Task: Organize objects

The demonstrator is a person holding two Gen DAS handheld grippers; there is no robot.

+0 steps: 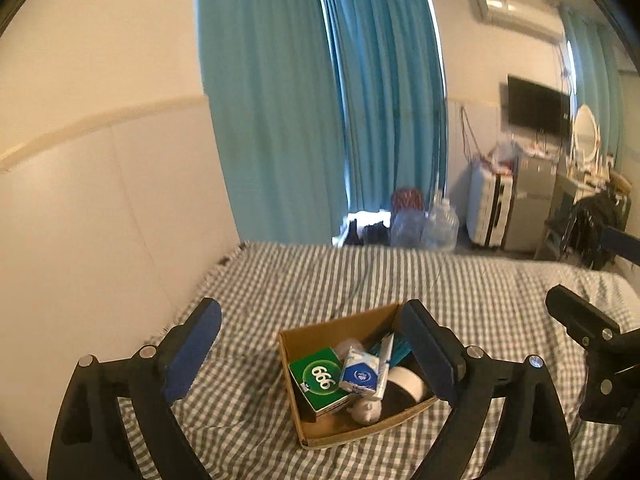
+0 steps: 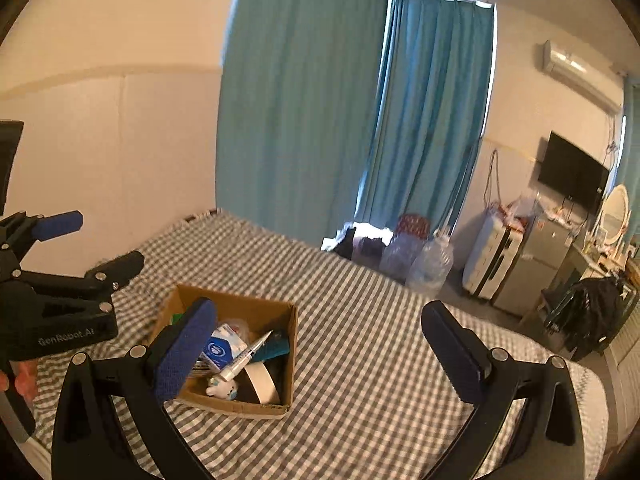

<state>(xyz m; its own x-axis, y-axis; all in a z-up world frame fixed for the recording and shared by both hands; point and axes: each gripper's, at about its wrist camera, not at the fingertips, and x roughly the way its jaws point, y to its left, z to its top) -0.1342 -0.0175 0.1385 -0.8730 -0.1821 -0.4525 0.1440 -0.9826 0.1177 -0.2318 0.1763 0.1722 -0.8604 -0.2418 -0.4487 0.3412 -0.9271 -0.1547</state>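
Note:
An open cardboard box (image 1: 320,330) (image 2: 252,306) sits on a grey checked bedspread (image 1: 460,280) (image 2: 360,360). Inside lie a green "666" box (image 1: 320,378), a blue and white packet (image 1: 362,372) (image 2: 222,346), a white pen-like tube (image 2: 246,356), a roll of white tape (image 1: 408,384) (image 2: 262,386) and a small white figurine (image 1: 366,410) (image 2: 222,390). My left gripper (image 1: 312,354) is open and empty, held above the box. My right gripper (image 2: 320,354) is open and empty, just right of the box. Each gripper shows in the other's view: the right one (image 1: 592,344), the left one (image 2: 86,242).
The bed meets a cream wall (image 1: 100,200) on the left. Teal curtains (image 1: 320,100) hang behind. Beyond the bed's far edge are water jugs (image 1: 440,220), a white suitcase (image 1: 488,208), a small fridge (image 1: 532,200), a wall TV (image 1: 538,106) and a mirror (image 1: 585,132).

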